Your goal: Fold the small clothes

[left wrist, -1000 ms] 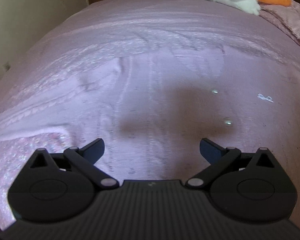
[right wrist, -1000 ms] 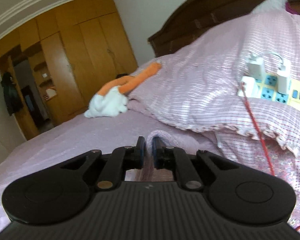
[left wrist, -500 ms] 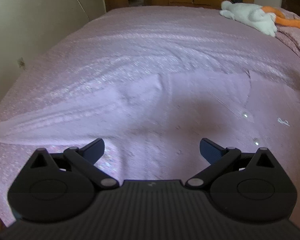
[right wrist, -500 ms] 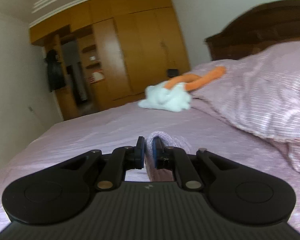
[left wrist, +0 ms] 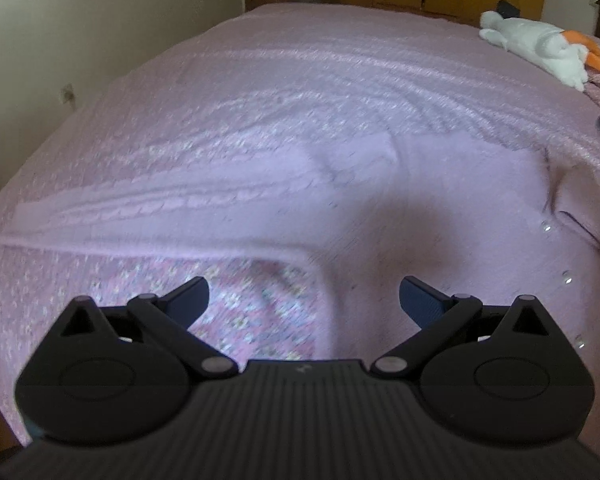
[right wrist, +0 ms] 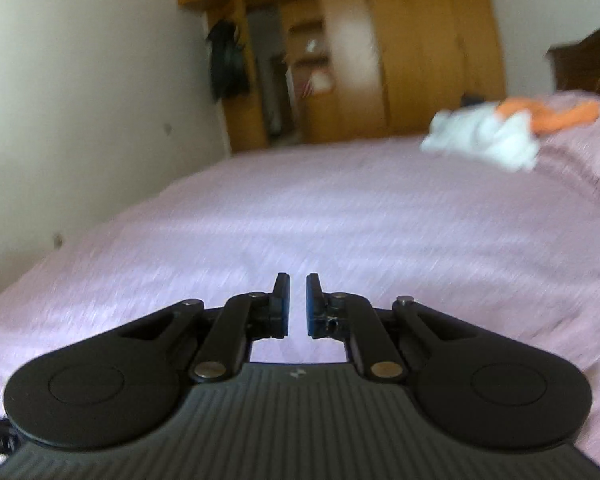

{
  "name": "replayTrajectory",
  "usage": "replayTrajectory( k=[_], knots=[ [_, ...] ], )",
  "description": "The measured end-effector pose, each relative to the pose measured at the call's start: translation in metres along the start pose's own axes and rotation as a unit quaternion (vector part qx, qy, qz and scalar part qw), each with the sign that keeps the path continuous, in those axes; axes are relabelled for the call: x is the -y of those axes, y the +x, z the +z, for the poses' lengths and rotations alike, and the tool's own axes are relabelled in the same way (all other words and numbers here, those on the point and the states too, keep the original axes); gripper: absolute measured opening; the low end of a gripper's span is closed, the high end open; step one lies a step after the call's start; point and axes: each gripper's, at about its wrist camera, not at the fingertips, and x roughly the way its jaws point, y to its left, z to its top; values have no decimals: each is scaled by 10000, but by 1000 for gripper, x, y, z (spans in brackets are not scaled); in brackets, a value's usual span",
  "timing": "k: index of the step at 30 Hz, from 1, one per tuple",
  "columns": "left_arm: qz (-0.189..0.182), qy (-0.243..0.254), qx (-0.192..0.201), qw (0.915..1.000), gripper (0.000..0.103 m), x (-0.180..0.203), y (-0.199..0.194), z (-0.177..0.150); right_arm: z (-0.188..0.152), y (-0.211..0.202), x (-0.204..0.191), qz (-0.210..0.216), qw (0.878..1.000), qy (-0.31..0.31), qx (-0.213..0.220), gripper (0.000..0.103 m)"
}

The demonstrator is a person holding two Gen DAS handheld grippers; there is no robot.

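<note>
both fingers (right wrist: 280, 304) empty; sweater (left wrist: 380, 208) blurred.

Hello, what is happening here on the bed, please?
A person holds a claw in each hand to fold a pink knitted sweater spread on the bed. The left claw hangs wide open over the sweater's lower edge, holding nothing. The right claw is slightly open with nothing between its pads. A stuffed toy lies far off.

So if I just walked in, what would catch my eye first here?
Probably the pale lilac knitted sweater spread flat across the pink bedspread, one sleeve stretched left. Next, the white and orange plush toy at the bed's far right. Both grippers, left and right, are empty.
</note>
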Motion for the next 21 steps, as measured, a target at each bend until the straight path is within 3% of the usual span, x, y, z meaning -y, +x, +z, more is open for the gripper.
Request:
replayTrajectory(
  k=[6,8,9,11,12,15,21],
  knots=[
    [9,-49,-42,10000,103,-13,6,-7,-33,11,-6,206,9960,396,-774,12],
    [-27,-134,-61,9999,103,-16,8,-7,-33,11,10,112,9954,410,-860,27],
    [-62,-178,-65,9998,103,-16,9,-7,-30,12,17,43,9954,411,-861,43],
    [-123,-236,-66,9996,103,-16,10,-8,-23,13,44,-86,9959,391,-813,64],
    [-143,-247,-71,9996,103,-16,11,-9,-21,13,50,-176,9962,338,-781,69],
    [-197,-268,-124,9994,103,-13,14,-13,-21,10,77,-500,9950,322,-804,69],
    [-246,-323,-240,9989,103,-9,17,-20,-17,33,142,-890,9806,1365,-1089,70]
  ],
)
